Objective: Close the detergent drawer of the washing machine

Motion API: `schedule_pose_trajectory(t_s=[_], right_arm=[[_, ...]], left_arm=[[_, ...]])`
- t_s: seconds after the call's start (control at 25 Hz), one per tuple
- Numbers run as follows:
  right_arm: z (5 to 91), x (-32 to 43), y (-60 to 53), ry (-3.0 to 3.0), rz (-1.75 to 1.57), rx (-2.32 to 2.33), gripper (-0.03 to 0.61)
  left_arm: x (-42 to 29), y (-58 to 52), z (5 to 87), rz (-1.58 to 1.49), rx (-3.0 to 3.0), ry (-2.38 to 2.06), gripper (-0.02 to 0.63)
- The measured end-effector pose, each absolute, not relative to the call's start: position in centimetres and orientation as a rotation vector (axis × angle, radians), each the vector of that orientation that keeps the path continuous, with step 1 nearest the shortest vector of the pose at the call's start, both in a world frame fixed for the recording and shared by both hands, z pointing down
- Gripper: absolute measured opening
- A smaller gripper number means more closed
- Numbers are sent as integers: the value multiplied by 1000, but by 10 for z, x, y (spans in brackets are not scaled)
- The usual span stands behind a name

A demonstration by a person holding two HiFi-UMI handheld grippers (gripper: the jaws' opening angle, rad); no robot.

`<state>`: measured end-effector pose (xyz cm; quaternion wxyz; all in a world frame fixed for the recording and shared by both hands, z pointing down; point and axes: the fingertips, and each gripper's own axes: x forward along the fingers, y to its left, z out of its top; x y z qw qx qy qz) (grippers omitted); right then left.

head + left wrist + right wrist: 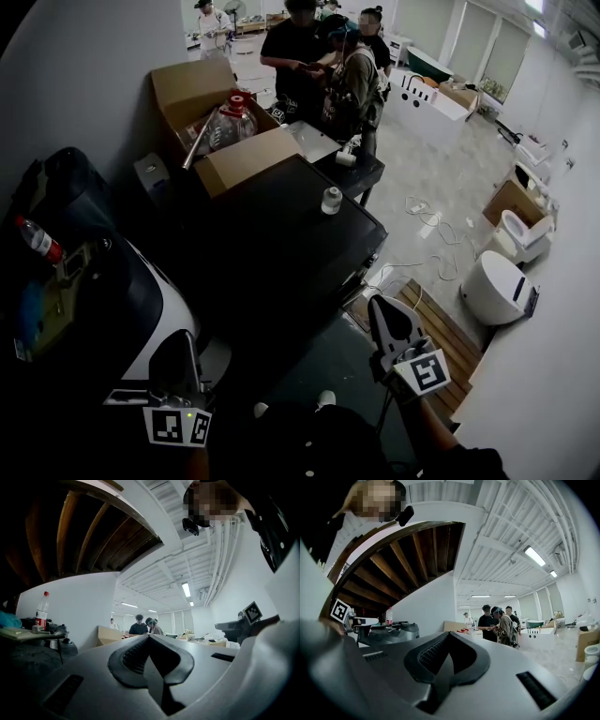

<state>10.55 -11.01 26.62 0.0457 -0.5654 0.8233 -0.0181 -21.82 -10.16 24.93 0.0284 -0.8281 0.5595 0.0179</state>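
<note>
A dark, flat-topped machine [281, 234] stands in the middle of the head view, with a white rounded appliance [141, 309] at its left. The picture is too dark to make out a detergent drawer. My left gripper [185, 339] is low at the left and my right gripper [380, 305] low at the right; both are held level in the air, touching nothing. In the left gripper view the left gripper [149, 635] is shut and empty. In the right gripper view the right gripper [449, 633] is likewise shut and empty. Each gripper view shows the other gripper's marker cube.
An open cardboard box [202, 103] with a glass jar [230, 127] sits behind the machine, and a small white roll [331, 200] lies on its top. People [319, 66] stand at the back. White toilets [497, 286], floor cables [431, 225] and a wooden pallet [441, 337] are at the right. A red-capped bottle [37, 239] stands at the left.
</note>
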Motion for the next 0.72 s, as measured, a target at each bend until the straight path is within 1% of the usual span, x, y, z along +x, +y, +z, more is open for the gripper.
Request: schedule_pose_trajectory(t_s=[0.72], right_arm=[[259, 101, -116, 2542, 0, -1706, 29]], left_arm=[[-215, -99, 252, 44, -2547, 1740, 14]])
